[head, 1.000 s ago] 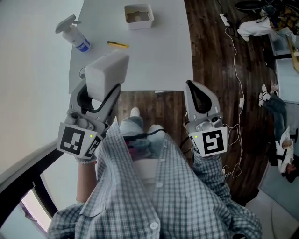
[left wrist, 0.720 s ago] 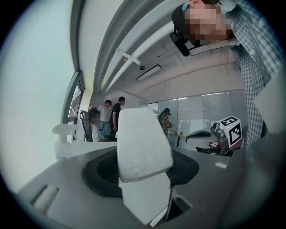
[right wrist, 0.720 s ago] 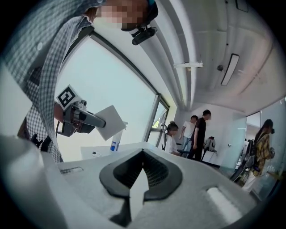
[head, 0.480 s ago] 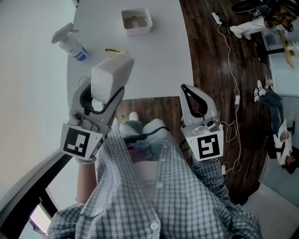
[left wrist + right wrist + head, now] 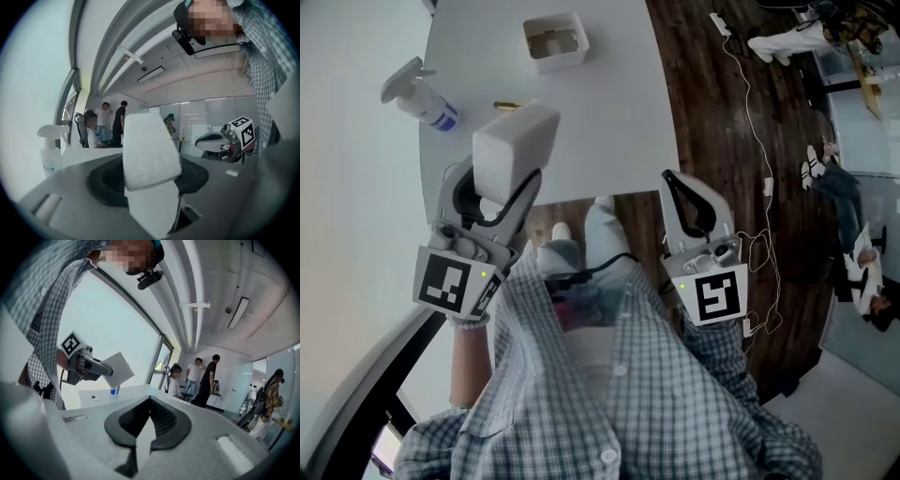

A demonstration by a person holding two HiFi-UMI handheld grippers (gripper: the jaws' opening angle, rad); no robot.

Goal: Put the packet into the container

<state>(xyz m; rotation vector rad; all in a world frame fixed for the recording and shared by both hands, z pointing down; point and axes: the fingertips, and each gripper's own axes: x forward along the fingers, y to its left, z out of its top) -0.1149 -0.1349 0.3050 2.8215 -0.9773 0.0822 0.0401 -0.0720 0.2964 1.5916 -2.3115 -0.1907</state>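
A white rectangular packet (image 5: 516, 145) is clamped upright in my left gripper (image 5: 514, 183), held over the near edge of the white table (image 5: 619, 122). In the left gripper view the packet (image 5: 150, 150) fills the gap between the jaws. The container (image 5: 555, 42), a small white open box, stands at the far end of the table, well ahead of the packet. My right gripper (image 5: 677, 186) is shut and empty, off the table's near right corner above the dark wood floor. From the right gripper view, its jaws (image 5: 149, 401) are closed and the packet (image 5: 115, 369) shows at the left.
A spray bottle (image 5: 417, 94) with a blue label lies at the table's left edge, and a thin yellow object (image 5: 512, 105) lies just beyond the packet. Cables (image 5: 759, 141) trail over the floor at the right. Several people stand in the room behind the table (image 5: 201, 378).
The table and container have slid up and left in the head view. Both grippers keep nearly the same pose, the left still holding the packet. The person's legs have shifted below.
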